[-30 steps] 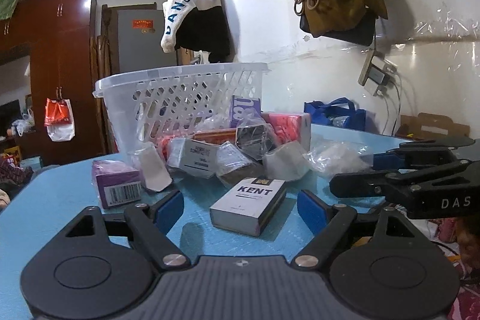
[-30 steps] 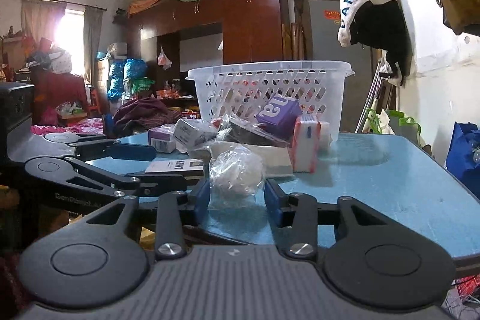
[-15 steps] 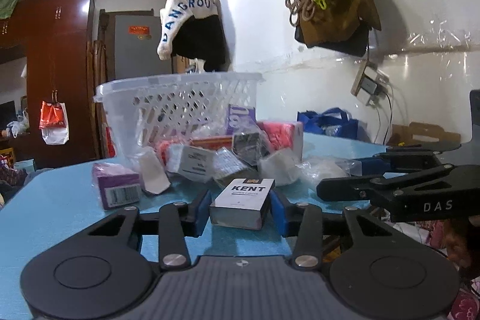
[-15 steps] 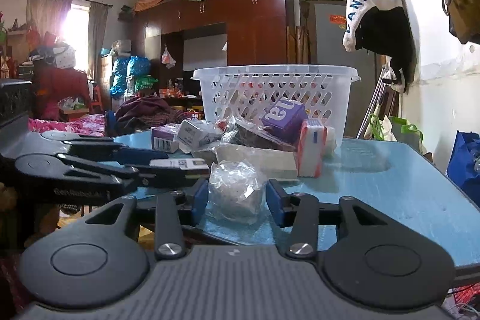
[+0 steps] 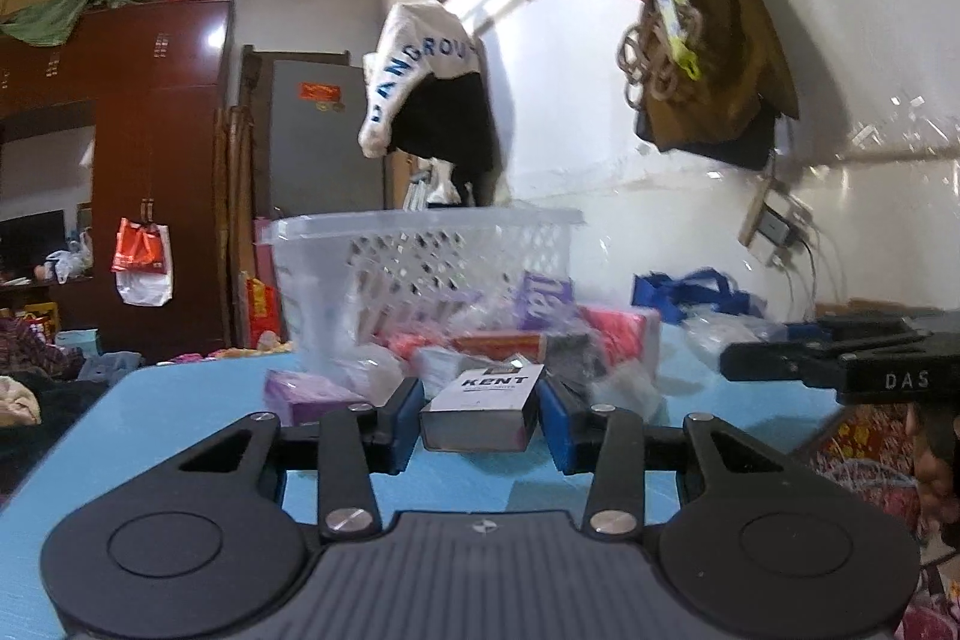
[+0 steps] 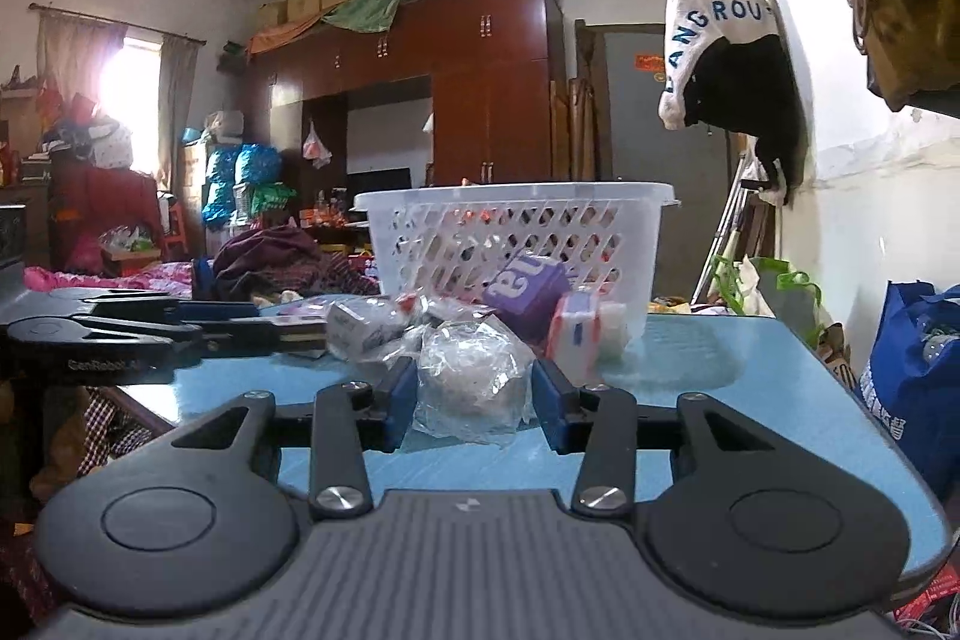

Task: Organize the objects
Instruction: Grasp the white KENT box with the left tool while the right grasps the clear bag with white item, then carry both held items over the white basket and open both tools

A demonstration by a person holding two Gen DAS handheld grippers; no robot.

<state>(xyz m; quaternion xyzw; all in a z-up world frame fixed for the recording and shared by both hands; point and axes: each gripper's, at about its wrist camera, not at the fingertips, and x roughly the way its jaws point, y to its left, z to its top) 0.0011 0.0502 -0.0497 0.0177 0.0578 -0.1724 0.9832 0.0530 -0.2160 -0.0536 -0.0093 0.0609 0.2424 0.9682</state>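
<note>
Left wrist, "KENT" box [image 5: 480, 409], "DAS" hand-held gripper [image 5: 840, 364]

Blurred white basket [image 5: 420, 244] and packets [image 5: 528, 334] behind — labels unreadable

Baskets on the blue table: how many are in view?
1. The white basket stands at the far end of the blue table, behind the pile of packets; the left wrist view shows the same basket. Clutter could hide others.

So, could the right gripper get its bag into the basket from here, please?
Probably yes: the right gripper holds the bag, and the basket stands open-topped beyond the pile, so lift over.
</note>
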